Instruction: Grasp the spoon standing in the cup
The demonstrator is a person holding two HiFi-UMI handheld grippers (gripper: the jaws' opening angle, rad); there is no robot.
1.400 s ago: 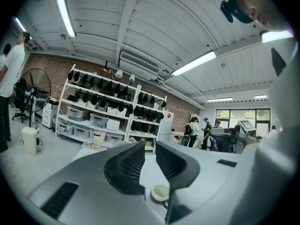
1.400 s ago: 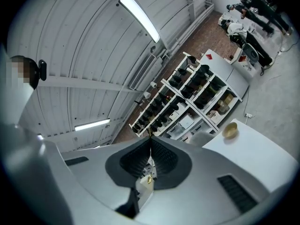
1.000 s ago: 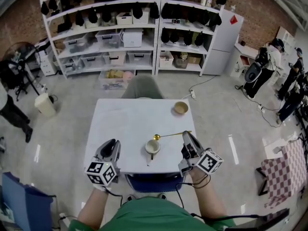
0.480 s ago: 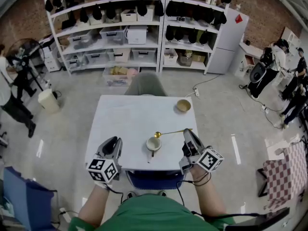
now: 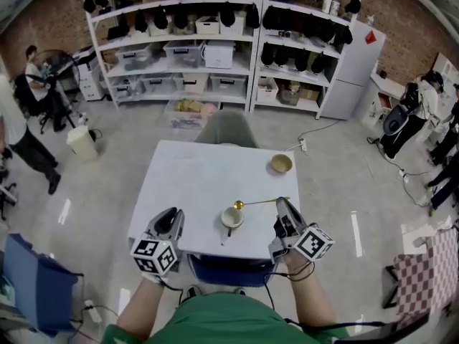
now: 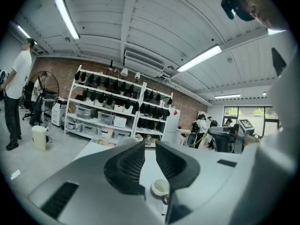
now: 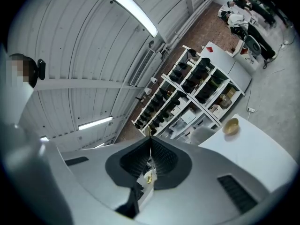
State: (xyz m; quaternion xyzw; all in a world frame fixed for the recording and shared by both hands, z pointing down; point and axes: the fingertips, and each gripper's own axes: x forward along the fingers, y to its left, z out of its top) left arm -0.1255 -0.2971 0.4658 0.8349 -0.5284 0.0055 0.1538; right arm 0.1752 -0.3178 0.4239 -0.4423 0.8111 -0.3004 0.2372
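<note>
Little has changed over the last second. Both grippers keep their places against the table (image 5: pixel 186 185), and the spoon hangs as it did. Only the head view has swung a touch, so the whole scene sits slightly further right.

The left gripper (image 5: pixel 171 216) hovers at the table's near edge, at about 8 o'clock from the cup. Its jaws stand a little apart with nothing between them. Its own view shows the cup lying beyond them, untouched.

The right gripper (image 5: pixel 282 206) is at 3 o'clock from the cup. Its jaws are clamped on the thin end of the spoon's handle, which runs as a fine line between the pads in its own view.

A bowl (image 5: pixel 281 164) rests at 1 o'clock, well apart from the rest. The cup (image 5: pixel 232 218) stands near the table's front edge.

The spoon (image 5: pixel 259 202) no longer stands in the cup. It lies roughly level in the air, its gold scoop at the cup's 12 o'clock rim and its handle reaching out to 3 o'clock.

The grasp looks done and the spoon is already out of the cup. What remains, if anything, is only to hold it steady or carry it off.
</note>
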